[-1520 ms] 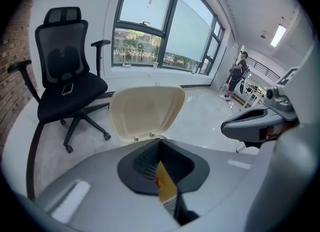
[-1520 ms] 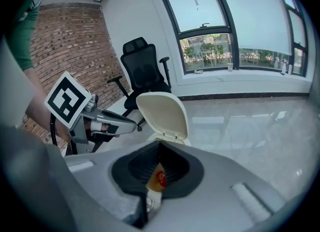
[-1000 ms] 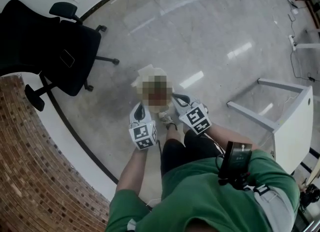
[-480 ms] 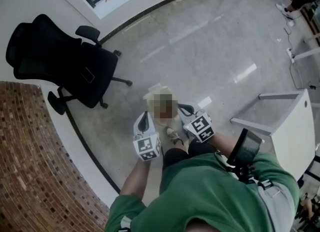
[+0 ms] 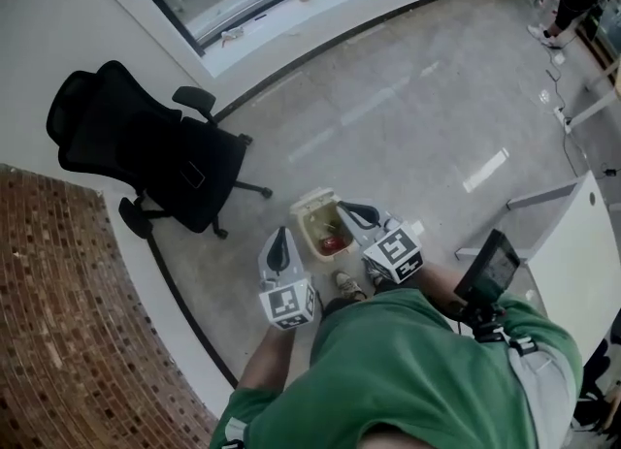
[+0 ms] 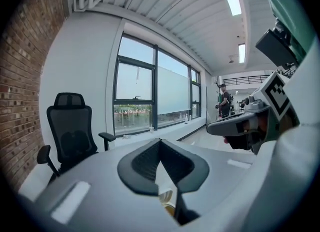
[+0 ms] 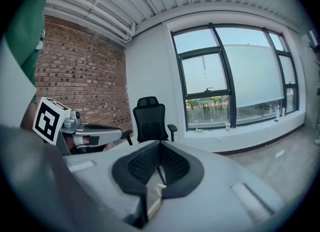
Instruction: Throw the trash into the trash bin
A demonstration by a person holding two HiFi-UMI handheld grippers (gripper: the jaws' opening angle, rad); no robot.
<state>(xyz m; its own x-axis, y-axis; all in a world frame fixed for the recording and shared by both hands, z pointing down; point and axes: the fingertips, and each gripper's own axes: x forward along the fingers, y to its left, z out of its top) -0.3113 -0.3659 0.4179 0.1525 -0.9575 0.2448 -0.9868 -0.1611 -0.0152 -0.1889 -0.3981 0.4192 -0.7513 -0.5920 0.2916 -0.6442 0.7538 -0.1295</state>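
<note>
Black chair (image 5: 155, 156) far left beside the brick wall (image 5: 58, 340), white table (image 5: 582, 263) at right, grey floor (image 5: 408, 117) ahead. Cream bin (image 5: 312, 212) between the two grippers, just beyond a shoe (image 5: 346, 286). Mouth up, long axis running near-right to far-left. Red trash (image 5: 332, 242) inside, at the near end. Left gripper (image 5: 281, 240) and right gripper (image 5: 349, 212) both closed, pinching the bin's rim on either side.

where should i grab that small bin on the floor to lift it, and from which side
On the bin, probably the long left rim, from straight above, one jaw inside the wall and one outside. Its lid is flipped back at the far end, leaving the top open and that rim bare; the red trash inside lies toward the right, out of the way.
</note>
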